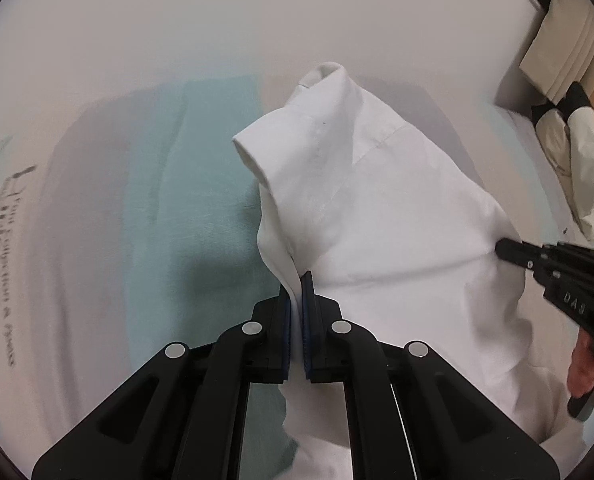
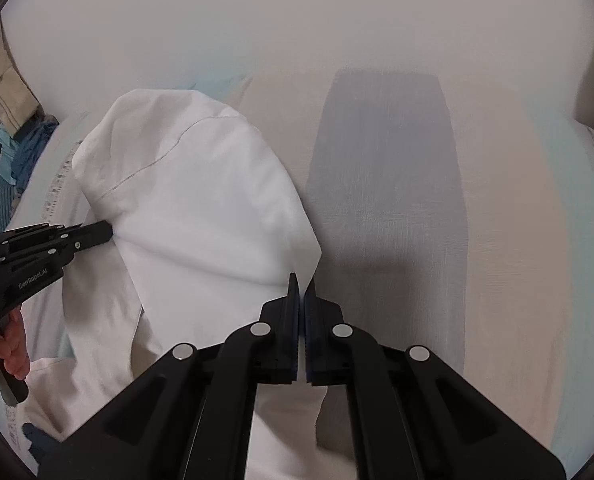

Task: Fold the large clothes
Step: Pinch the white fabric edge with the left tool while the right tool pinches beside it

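While the white shirt (image 1: 377,208) hangs lifted above the pale striped bed sheet (image 1: 157,220), the left gripper (image 1: 296,292) and right gripper (image 2: 301,292) each have jaws clamped tight on its fabric edge.

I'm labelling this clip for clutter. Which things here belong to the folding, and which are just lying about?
In the job: white shirt, left claw and right claw, both pinching it.
Lying about: blue clothes, striped bedsheet, cream bundle.
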Demonstrator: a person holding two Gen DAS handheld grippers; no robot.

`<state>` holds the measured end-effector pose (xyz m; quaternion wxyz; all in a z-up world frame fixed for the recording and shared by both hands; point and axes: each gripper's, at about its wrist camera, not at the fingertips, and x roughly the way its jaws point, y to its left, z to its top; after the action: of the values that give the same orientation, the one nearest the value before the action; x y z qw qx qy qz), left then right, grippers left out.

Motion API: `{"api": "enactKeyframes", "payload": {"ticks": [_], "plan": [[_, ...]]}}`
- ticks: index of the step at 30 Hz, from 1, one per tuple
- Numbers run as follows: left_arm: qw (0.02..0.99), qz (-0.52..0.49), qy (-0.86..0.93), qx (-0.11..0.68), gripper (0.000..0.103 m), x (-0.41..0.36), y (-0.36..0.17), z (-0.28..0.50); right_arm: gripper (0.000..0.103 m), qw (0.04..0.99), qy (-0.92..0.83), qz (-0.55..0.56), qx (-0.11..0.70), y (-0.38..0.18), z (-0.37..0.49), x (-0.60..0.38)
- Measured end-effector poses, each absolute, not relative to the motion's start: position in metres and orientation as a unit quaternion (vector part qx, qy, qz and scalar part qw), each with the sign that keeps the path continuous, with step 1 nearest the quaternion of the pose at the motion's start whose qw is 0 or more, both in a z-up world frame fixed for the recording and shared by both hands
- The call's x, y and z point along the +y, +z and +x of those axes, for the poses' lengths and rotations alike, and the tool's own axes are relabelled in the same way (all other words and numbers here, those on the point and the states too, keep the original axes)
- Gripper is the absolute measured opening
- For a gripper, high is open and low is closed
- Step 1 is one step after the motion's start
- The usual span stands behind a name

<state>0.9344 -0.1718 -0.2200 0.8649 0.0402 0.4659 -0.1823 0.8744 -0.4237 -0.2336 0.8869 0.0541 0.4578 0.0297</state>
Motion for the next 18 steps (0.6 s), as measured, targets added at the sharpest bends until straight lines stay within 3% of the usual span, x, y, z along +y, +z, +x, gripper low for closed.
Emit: {"api": "enactKeyframes", "payload": {"ticks": [11, 18], "plan": [[0.897, 0.034, -0.160, 0.411, 0.004, -0.166, -0.155, 0.839, 0.001, 0.908, 0.031, 0.061, 0.414, -0.177, 0.779, -0.410], [0.908, 0.042, -0.147, 0.390, 0.004, -0.147, -0.148, 0.745, 0.001, 0.910, 0.046, 0.055, 0.409, -0.154, 0.697, -0.402]]}}
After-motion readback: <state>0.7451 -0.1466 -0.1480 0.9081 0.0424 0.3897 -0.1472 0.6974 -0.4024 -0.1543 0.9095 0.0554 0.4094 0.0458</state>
